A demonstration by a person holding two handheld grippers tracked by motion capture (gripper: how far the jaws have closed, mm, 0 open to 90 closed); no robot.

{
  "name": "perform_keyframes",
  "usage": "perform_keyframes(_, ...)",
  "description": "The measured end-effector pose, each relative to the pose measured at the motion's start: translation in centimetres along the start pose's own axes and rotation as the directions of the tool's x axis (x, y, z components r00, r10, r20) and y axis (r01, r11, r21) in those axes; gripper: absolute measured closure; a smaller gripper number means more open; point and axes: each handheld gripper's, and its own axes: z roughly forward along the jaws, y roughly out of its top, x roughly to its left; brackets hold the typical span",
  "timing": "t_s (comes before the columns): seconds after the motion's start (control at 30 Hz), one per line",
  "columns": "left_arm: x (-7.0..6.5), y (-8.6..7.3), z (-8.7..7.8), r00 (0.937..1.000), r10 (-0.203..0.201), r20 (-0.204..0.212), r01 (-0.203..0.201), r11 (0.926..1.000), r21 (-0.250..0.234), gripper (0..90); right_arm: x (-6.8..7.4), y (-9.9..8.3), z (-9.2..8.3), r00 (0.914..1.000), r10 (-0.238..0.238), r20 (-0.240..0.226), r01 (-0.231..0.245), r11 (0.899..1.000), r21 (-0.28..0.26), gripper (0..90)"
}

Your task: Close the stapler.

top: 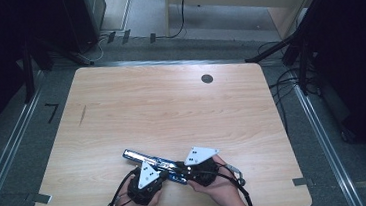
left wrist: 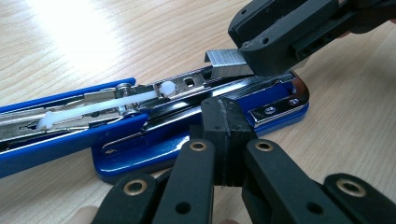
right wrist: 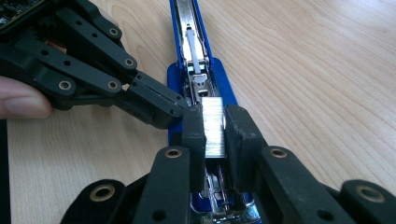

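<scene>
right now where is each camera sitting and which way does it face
high view: above the person's table edge, looking forward and down on the table; both hands enter from the bottom.
left gripper view: rides the left tongs, shut, looking along them at the open blue stapler.
right gripper view: rides the right tongs, which grip a staple strip.
Both gripper views share the stapler and strip.

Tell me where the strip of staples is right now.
The strip of staples sits between the right gripper jaws, just above the open blue stapler channel, near the table front edge.
</scene>
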Motion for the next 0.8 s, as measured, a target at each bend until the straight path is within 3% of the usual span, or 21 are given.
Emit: perform_keyframes(0.8, 0.00, 0.00, -0.01, 1.0000, 0.002, -0.001, -0.002, 1.0000, 0.001, 90.0, -0.23, 0.11, -0.16, 0.9996, -0.008, -0.028, 0.009, 1.000, 0.024, 79.8)
